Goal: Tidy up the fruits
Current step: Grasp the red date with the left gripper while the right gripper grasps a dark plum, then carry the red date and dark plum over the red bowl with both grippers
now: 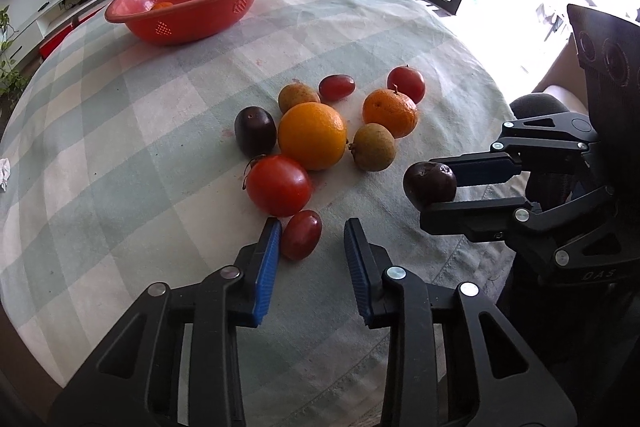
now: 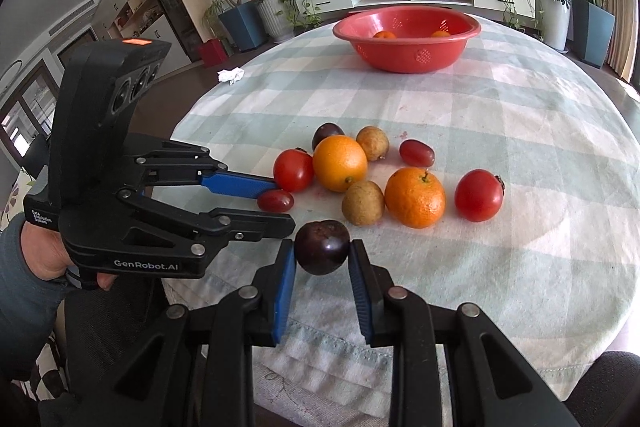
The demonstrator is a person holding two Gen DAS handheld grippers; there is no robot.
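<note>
On the checked tablecloth lies a cluster of fruit: a big orange, a tangerine, two tomatoes, a dark plum, two brown fruits and a red grape. My left gripper is open around another red grape; the grape touches the left pad, with a gap to the right one. My right gripper is shut on a second dark plum, held just above the cloth near the front edge. The red basin at the far side holds two small oranges.
A crumpled white tissue lies at the table's left rim. A person's hand in a grey sleeve holds the left gripper. Behind the round table stand potted plants, a low white cabinet and glass doors.
</note>
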